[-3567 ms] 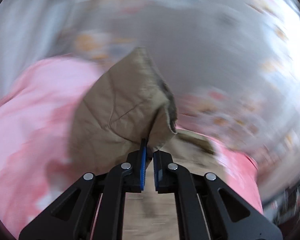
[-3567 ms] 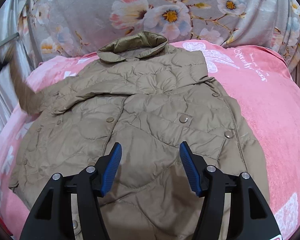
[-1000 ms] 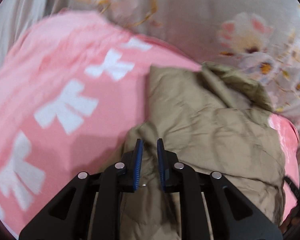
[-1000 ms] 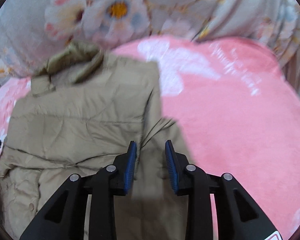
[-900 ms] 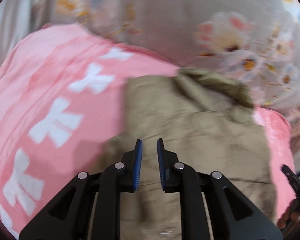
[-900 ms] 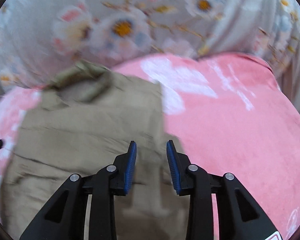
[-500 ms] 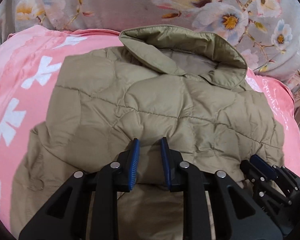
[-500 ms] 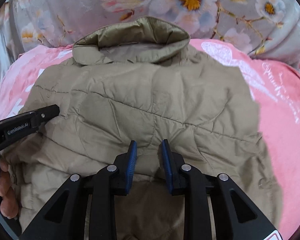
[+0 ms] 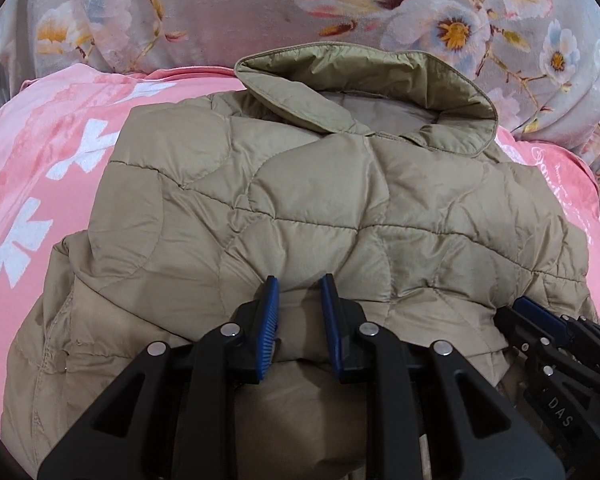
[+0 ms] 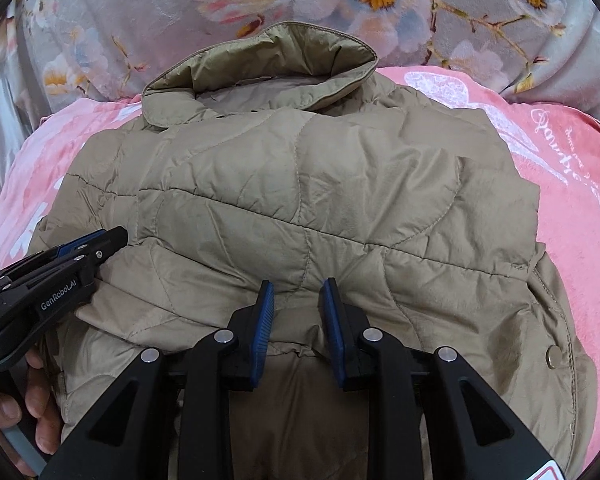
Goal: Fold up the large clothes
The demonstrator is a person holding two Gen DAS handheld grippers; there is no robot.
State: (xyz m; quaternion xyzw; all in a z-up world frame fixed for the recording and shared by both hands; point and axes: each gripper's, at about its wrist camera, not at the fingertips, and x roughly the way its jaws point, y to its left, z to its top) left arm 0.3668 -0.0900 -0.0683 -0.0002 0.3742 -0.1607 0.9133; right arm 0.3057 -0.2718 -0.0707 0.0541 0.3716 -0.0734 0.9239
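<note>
The tan quilted jacket (image 9: 320, 200) (image 10: 300, 180) lies on a pink blanket, collar (image 9: 364, 80) (image 10: 260, 64) at the far end. A smooth upper layer covers it, and that layer's near edge ends at my fingertips. My left gripper (image 9: 300, 300) stands narrow on that edge towards the left, a bulge of fabric pinched between its blue pads. My right gripper (image 10: 296, 300) pinches the same edge further right, creases running out from its pads. Each gripper shows in the other view: the right gripper (image 9: 516, 308) at the lower right, the left gripper (image 10: 116, 236) at the left.
The pink blanket (image 9: 40, 160) (image 10: 580, 200) extends on both sides of the jacket. A grey floral cloth (image 9: 220, 8) (image 10: 500, 20) rises behind the collar. A person's hand (image 10: 32, 400) holds the left gripper's handle. A metal snap (image 10: 552, 358) shows on the jacket's lower layer at the right.
A second ago each view faced one side edge of the jacket. Both have swung inward and down to face the collar. Nothing has moved in the last half second.
</note>
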